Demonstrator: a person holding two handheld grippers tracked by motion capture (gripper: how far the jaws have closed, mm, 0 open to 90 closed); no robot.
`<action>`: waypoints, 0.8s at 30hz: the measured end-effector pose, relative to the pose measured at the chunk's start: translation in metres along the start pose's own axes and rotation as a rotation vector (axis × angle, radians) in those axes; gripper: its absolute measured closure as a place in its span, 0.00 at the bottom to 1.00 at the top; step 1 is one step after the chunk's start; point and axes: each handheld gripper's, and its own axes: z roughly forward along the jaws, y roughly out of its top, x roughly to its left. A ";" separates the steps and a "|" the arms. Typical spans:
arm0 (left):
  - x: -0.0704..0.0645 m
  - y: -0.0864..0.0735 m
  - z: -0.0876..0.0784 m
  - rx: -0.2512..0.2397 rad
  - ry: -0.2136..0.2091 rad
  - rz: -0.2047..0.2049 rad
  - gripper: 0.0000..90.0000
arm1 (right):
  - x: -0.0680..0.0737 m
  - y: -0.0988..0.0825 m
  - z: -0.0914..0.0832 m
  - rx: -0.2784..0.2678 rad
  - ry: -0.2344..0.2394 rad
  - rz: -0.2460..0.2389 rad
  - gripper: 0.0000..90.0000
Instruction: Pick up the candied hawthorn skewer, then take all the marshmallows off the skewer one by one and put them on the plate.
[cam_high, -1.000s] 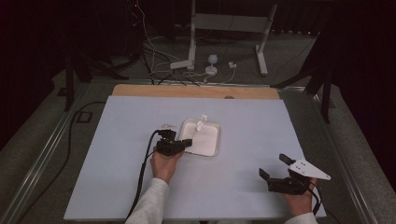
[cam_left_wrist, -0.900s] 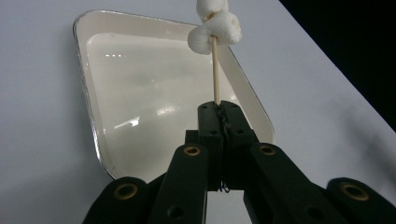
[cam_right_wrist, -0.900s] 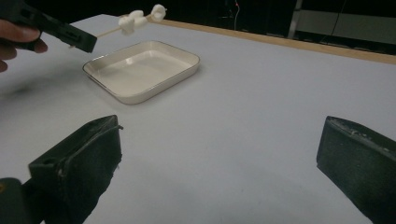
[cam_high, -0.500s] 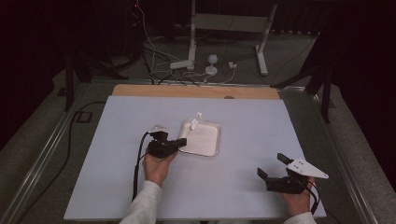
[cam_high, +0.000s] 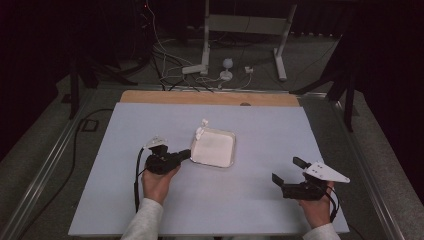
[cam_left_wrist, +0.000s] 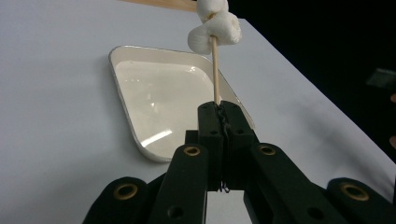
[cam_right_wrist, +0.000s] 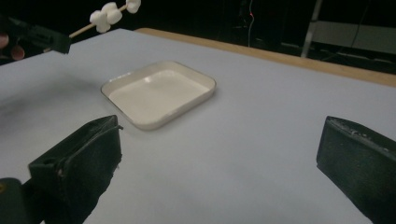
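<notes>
My left gripper (cam_high: 186, 154) (cam_left_wrist: 218, 109) is shut on the lower end of a thin wooden skewer (cam_left_wrist: 215, 70). White marshmallows (cam_left_wrist: 215, 28) (cam_high: 201, 130) (cam_right_wrist: 112, 12) are threaded on the skewer's upper end, held in the air over the left edge of a white square tray (cam_high: 214, 147) (cam_left_wrist: 163, 93) (cam_right_wrist: 156, 92). The tray is bare inside. My right gripper (cam_high: 290, 170) (cam_right_wrist: 219, 154) rests low near the table's front right, its jaws wide open with nothing between them.
A pale blue-grey sheet (cam_high: 260, 200) covers the table, with a wooden strip (cam_high: 210, 98) along the far edge. Beyond it on the dark floor lie cables (cam_high: 165, 60) and a metal stand (cam_high: 250, 25).
My left gripper has drawn back to the left and slightly up, carrying the skewer from over the tray to its left edge. The right gripper has stayed put.
</notes>
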 end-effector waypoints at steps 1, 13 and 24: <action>0.000 -0.001 -0.002 -0.001 -0.002 0.004 1.00 | -0.001 0.003 0.001 -0.004 0.005 -0.002 0.00; 0.002 -0.007 -0.016 -0.041 -0.022 0.021 1.00 | 0.001 0.043 0.027 0.002 0.055 -0.014 0.00; -0.005 -0.007 -0.013 -0.033 -0.048 0.045 1.00 | 0.014 0.085 0.063 0.019 0.113 -0.013 0.00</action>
